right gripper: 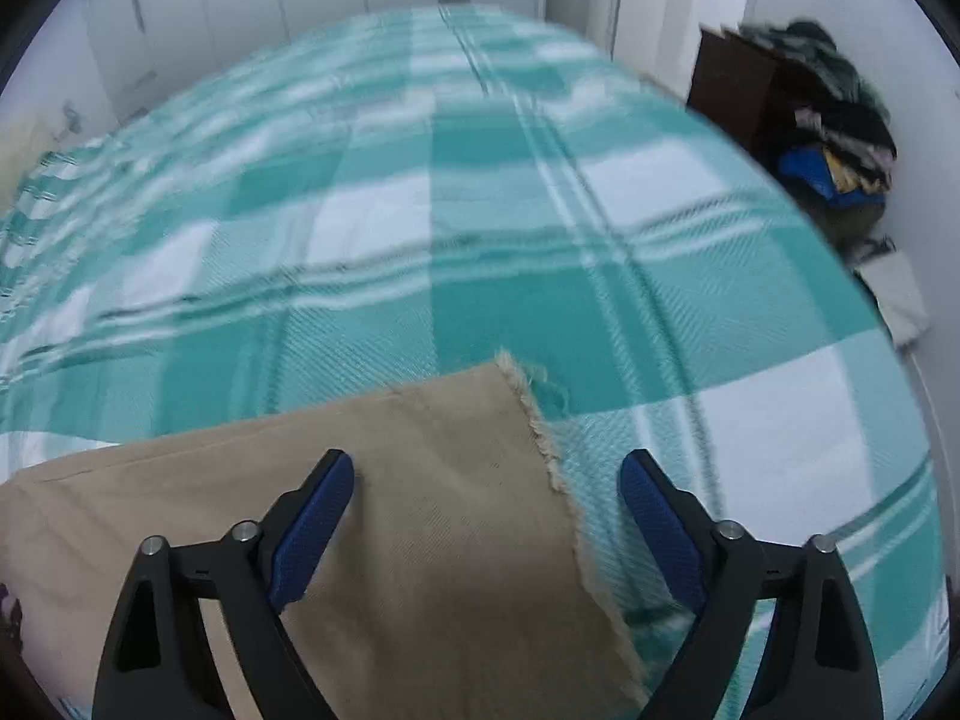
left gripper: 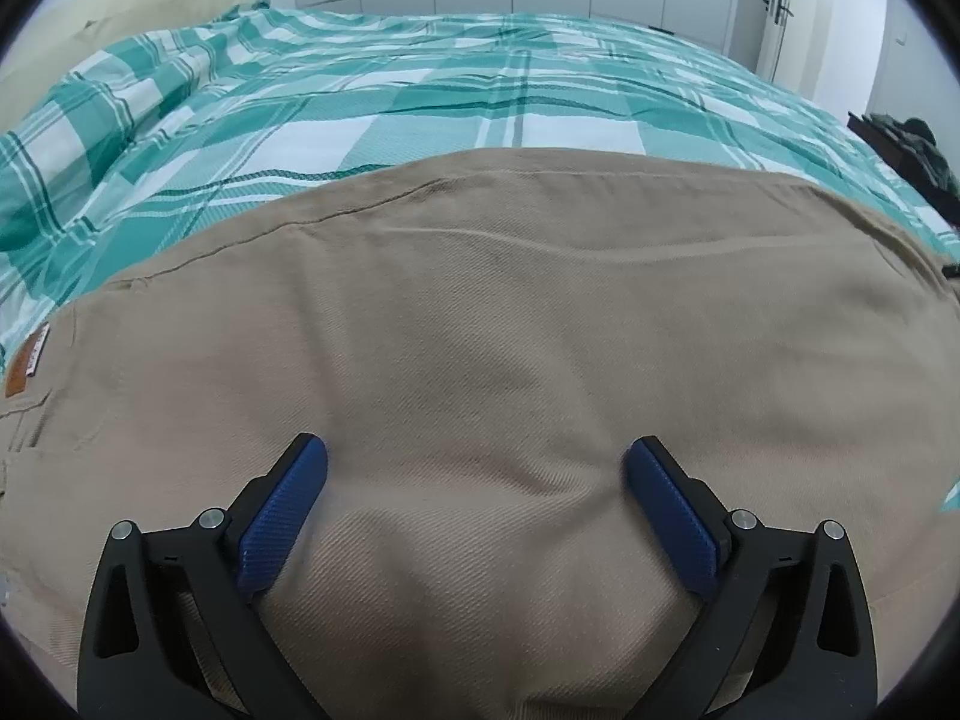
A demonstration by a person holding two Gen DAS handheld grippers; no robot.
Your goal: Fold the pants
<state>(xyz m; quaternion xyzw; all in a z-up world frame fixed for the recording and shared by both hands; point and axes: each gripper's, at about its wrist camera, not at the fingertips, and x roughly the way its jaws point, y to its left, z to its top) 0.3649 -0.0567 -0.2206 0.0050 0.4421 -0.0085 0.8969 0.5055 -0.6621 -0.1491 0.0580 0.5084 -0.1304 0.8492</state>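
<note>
We're at the grab stage. Pants [left gripper: 480,324] lie flat on the bed [left gripper: 420,102], apparently already folded lengthwise. Left gripper [left gripper: 476,468] sits low over the seat area near the waistband label [left gripper: 27,366], jaws apart, nothing pinched. Right gripper [right gripper: 487,480] hangs over the frayed hem [right gripper: 540,432], jaws apart, straddling the edge, no grip yet. Next, by our read: drop onto the hem, pinch all layers, then carry it toward the waist.
</note>
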